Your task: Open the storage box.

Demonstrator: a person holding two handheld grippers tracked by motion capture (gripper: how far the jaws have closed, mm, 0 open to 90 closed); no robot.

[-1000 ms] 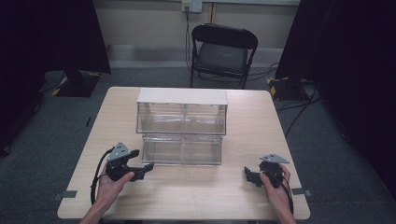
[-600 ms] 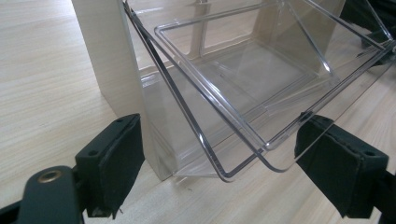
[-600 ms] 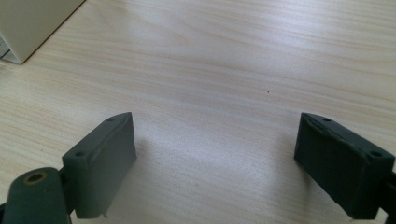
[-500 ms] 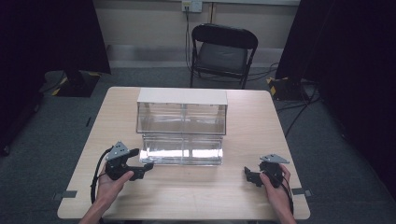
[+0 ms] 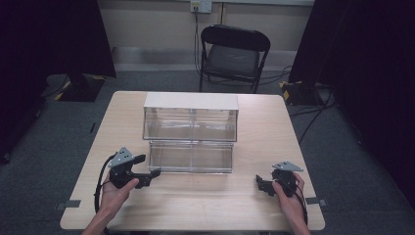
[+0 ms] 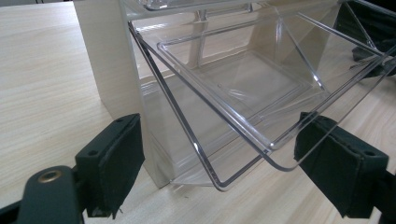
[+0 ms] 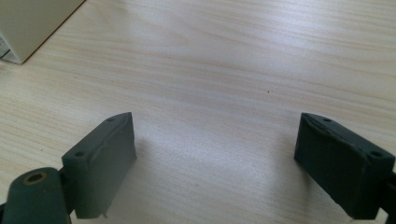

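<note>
Nearest the person's edge of the table (image 5: 195, 205), the right gripper (image 5: 265, 185) rests low on the bare wood, well apart from everything else, its 2 black jaws spread wide with nothing between them but tabletop, as the right gripper view shows. On the other side, the left gripper (image 5: 147, 177) is held at the left front corner of the clear drawer (image 5: 191, 156), which is tipped out of the bottom row of the white cabinet (image 5: 191, 113). In the left gripper view, its jaws stand wide open on either side of that corner: one pad sits by the cabinet's pale side wall (image 6: 105, 65), the other under the drawer's (image 6: 243, 107) front lip, and I cannot tell whether either actually touches. Nothing is gripped. The drawer looks empty and hangs forward at a slant, its rim leaning out over the table. I judge the step in hand to be the approach to the drawer's front edge, either to take hold of it or to push it back in. The next move calls for bringing the jaws squarely onto the thin plastic lip and closing gently, since the slick wall could slip. Beyond the table stands 1 empty folding chair (image 5: 235, 54) against the wall.
</note>
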